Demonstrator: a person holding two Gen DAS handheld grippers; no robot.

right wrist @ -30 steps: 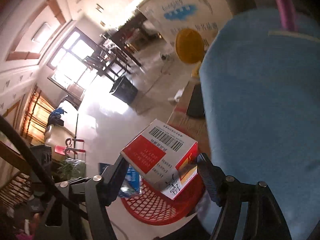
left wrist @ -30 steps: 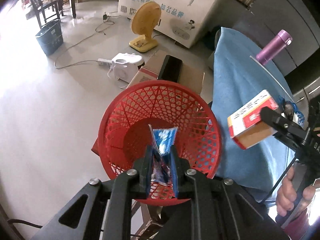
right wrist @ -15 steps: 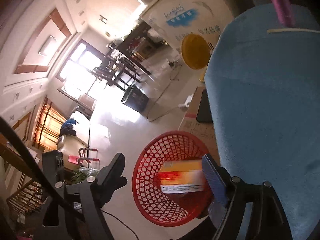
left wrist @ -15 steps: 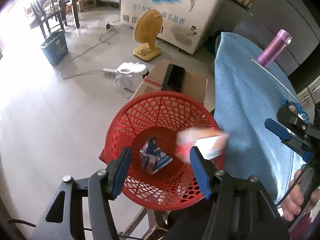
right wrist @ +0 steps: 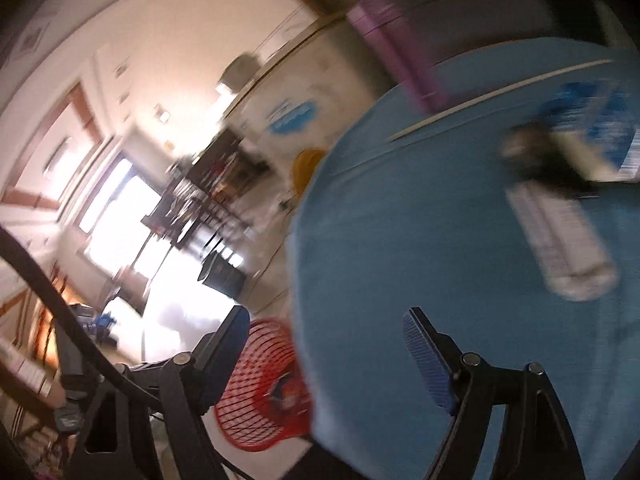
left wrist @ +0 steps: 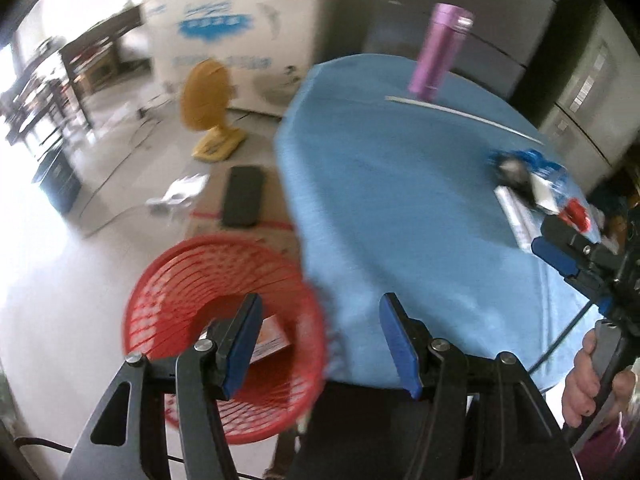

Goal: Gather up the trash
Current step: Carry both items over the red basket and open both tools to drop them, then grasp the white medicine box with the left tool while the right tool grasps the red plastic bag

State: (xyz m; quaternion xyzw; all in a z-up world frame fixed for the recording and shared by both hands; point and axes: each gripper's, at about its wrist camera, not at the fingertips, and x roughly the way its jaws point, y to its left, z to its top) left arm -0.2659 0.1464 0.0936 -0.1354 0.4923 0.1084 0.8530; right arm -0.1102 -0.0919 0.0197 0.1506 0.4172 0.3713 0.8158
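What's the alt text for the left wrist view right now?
Open, empty left gripper hovers between a red basket holding a box and a blue-clothed table with leftover trash and a purple flask.

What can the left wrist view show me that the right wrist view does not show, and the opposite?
Only the left wrist view shows the right gripper from outside, jaws open, the hand holding it, and a black slab on the floor.

Only the right wrist view shows bright windows and dark furniture.

Both show the red basket with trash inside, the blue table, the purple bottle, the leftover trash and the yellow fan.
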